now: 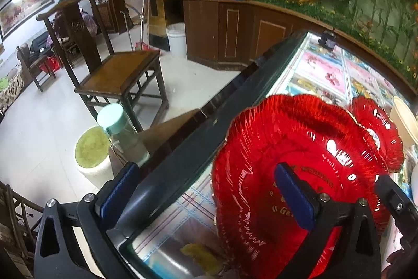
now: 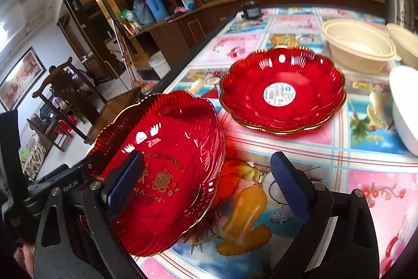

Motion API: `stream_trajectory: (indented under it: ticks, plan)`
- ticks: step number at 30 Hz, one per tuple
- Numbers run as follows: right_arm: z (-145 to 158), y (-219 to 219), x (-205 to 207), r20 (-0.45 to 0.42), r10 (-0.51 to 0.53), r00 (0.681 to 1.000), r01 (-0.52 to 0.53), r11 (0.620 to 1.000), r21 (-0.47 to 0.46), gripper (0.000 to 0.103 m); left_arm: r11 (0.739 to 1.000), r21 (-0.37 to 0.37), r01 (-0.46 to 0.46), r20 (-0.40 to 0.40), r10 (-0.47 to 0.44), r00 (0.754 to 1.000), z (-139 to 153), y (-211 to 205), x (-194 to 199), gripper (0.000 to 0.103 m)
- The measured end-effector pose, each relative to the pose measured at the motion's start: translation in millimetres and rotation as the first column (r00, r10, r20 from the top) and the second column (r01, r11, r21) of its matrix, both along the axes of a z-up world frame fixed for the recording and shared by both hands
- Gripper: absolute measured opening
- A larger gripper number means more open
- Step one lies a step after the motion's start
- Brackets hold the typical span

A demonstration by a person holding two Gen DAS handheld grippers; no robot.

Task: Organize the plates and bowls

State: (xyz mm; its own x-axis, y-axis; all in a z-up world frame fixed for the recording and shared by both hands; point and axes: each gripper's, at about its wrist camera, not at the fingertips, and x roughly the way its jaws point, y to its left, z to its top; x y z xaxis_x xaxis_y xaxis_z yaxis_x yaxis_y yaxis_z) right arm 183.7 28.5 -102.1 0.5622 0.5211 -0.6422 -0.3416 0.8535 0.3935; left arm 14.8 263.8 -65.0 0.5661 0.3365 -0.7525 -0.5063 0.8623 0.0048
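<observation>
A red fluted plate with gold lettering (image 2: 167, 174) (image 1: 287, 137) stands tilted near the table's left edge, its left rim raised; what props it I cannot tell. My right gripper (image 2: 207, 158) is open. Its left pad (image 2: 122, 182) lies over the plate's inner face, and its right pad (image 2: 290, 187) hangs over the tablecloth, apart from the plate. My left gripper (image 1: 206, 171) is open too. One of its pads (image 1: 295, 195) is in front of the plate and the other (image 1: 118, 190) is beyond the table edge. A second red plate (image 2: 282, 90) (image 1: 376, 132) with a white sticker lies flat farther back.
Two cream strainer bowls (image 2: 358, 43) (image 2: 405, 41) and a white bowl (image 2: 405, 106) stand at the right of the glass-topped table (image 2: 365, 174). A small black device (image 2: 250, 11) sits at its far end. Off its left edge are a mint-lidded bottle (image 1: 117, 130), a green-cushioned stool (image 1: 91, 145) and a wooden chair (image 1: 117, 69).
</observation>
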Motion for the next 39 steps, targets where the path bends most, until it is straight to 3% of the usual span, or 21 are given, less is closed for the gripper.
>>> stream_trajectory:
  ticks: [3,8,10,11,14,15,16,29,39]
  plan:
    - [-7.0,3.9,5.7,-0.034,0.014,0.999,-0.014,1.000,-0.006,0.082,1.000,-0.007,-0.003,-0.028,0.003,1.000,-6.3,0.8,3.5,0.102]
    - [-16.7,5.2,14.3,-0.099,0.035,0.994,-0.033,0.999,0.019,0.072,1.000,-0.023,0.004,-0.048,-0.005,0.999,-9.4,1.2,3.1,0.097]
    - [-19.2,5.9,16.6,-0.118,0.047,0.992,-0.043,0.999,0.032,0.055,1.000,-0.024,0.016,-0.062,-0.017,0.998,-11.2,-0.8,4.0,0.080]
    - [-20.7,6.8,17.6,-0.124,0.053,0.991,-0.050,0.998,0.033,0.050,1.000,-0.003,0.014,-0.070,-0.014,0.997,-11.1,-3.2,4.8,0.079]
    - [-22.7,9.9,17.1,-0.121,0.060,0.991,-0.058,0.998,0.019,0.029,0.999,0.021,0.038,-0.068,-0.037,0.997,-8.4,-10.2,4.6,0.056]
    - [-23.9,11.3,17.8,-0.123,0.063,0.990,-0.063,0.998,0.010,0.019,0.999,0.016,0.049,-0.067,-0.048,0.997,-7.8,-11.7,5.0,0.042]
    - [-24.0,12.1,17.1,-0.115,0.060,0.992,-0.061,0.998,-0.006,0.015,0.997,-0.028,0.075,-0.067,-0.076,0.995,-9.1,-12.8,5.2,0.033]
    - [-15.0,9.7,0.1,-0.021,0.094,0.995,-0.094,0.995,-0.039,0.015,0.996,-0.018,0.088,-0.069,-0.089,0.994,4.2,-18.6,-19.0,0.029]
    - [-5.9,-1.1,-13.9,0.008,0.159,0.987,-0.159,0.986,0.045,0.015,0.995,-0.007,0.098,-0.052,-0.099,0.994,16.2,-26.1,-41.1,0.029]
